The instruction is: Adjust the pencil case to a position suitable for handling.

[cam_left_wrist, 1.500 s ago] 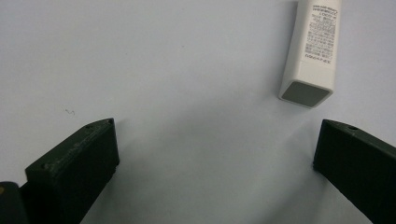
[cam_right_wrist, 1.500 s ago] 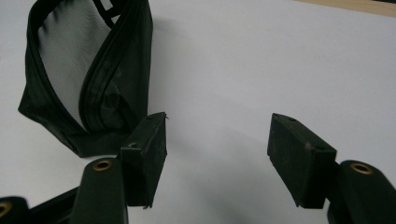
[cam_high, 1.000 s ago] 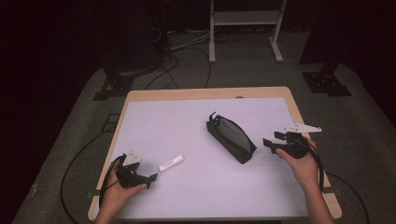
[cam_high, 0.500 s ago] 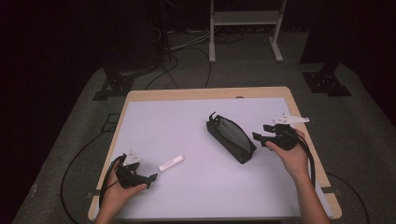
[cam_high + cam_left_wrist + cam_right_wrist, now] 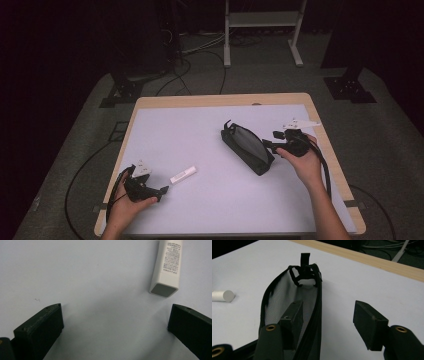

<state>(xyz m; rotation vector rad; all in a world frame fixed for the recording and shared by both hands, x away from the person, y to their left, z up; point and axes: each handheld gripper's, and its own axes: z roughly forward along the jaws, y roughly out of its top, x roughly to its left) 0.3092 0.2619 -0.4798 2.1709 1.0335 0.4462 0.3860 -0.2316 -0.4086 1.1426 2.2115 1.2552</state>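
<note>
Left gripper (image 5: 161, 190): it rests at the near left of the table (image 5: 210, 100), jaws wide apart with nothing between them. In the left gripper view its jaws frame bare tabletop, and the square end of the tube lies just ahead, toward the right jaw.
Tube (image 5: 183, 174): a small white tube lying flat just beside the left gripper, well apart from the pouch.
Pouch (image 5: 247, 147): a black mesh pouch lying slantwise right of centre, its zip open along the top.
Right gripper (image 5: 268, 146): it is at the pouch's near end. Its jaws have just been closing a little but stand apart; in the right gripper view one jaw is inside the open mouth and the other outside, so the pouch's side wall (image 5: 318, 307) lies between them, not yet pinched.
Step in hand: likely taking hold of the pouch's edge to hold it open.
Next move: close the right jaws on that wall; the left gripper then needs to line up on the tube.
Change from earlier: the right hand has come in from the table's right edge to the pouch; the left hand, tube and pouch lie as before.
</note>
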